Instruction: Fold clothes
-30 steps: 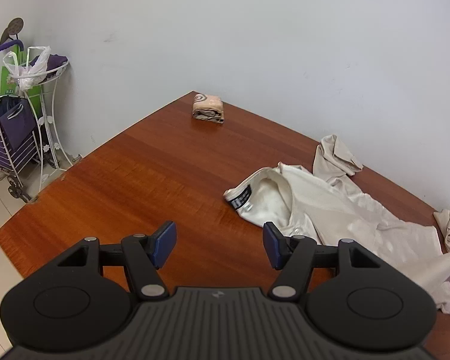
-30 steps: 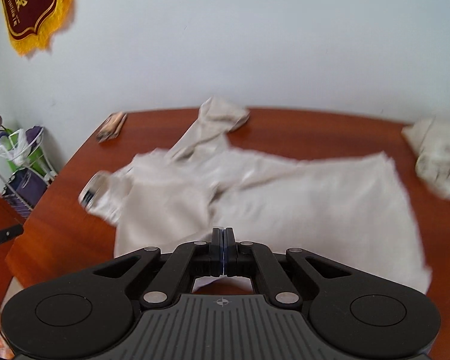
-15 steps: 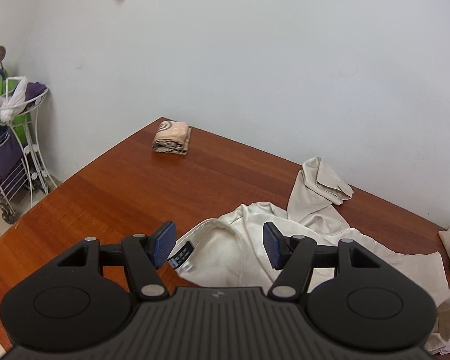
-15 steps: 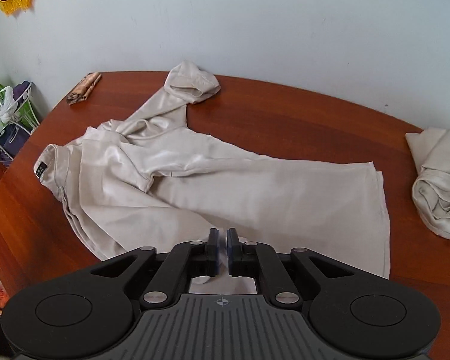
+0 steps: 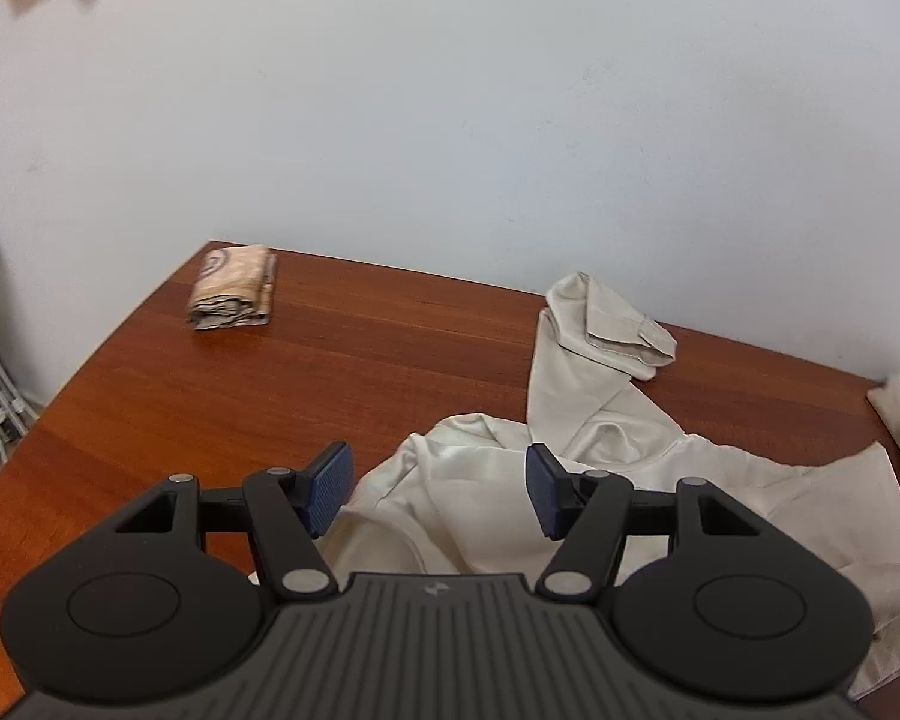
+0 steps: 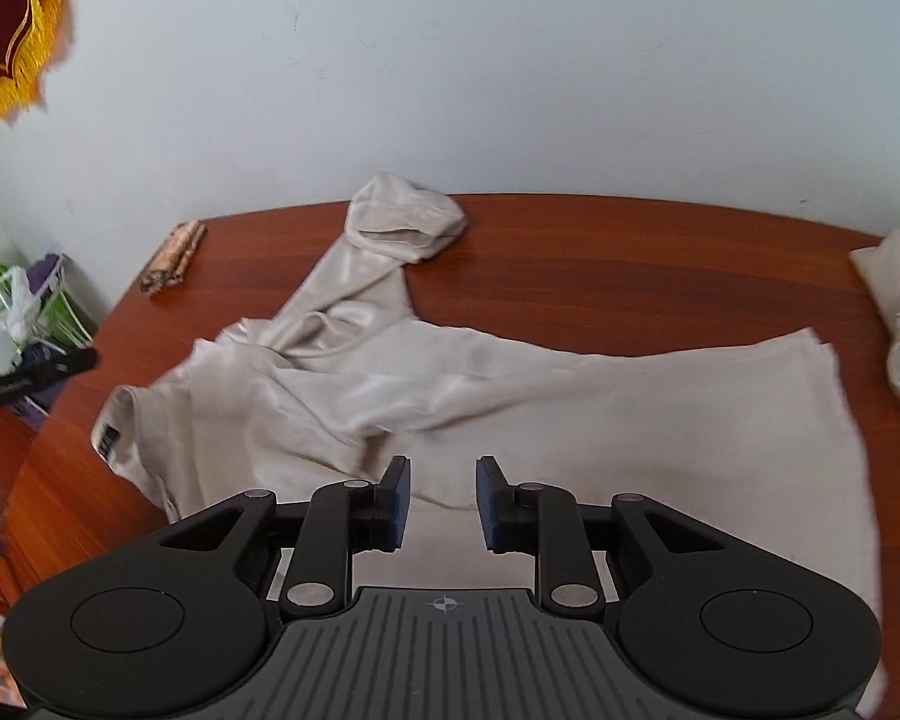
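Right tongs (image 6: 441, 501) were pinched shut on the cream shirt (image 6: 450, 396) a second ago, now parted and empty; shirt dropped, sprawled rumpled on the bench (image 6: 630, 252), one sleeve bunched toward the wall; left tongs (image 5: 438, 489) wide apart over the collar end; likely regrasp next, no fold made yet.

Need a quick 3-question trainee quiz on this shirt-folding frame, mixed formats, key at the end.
1. True or false: the right hand-held gripper is shut on the beige shirt.
2. Which item sits near the table's far left corner? A) folded patterned cloth B) mug C) book
3. Fill in: the left hand-held gripper is ____ and holds nothing.

Key:
1. False; it is open above the shirt.
2. A, the folded patterned cloth.
3. open
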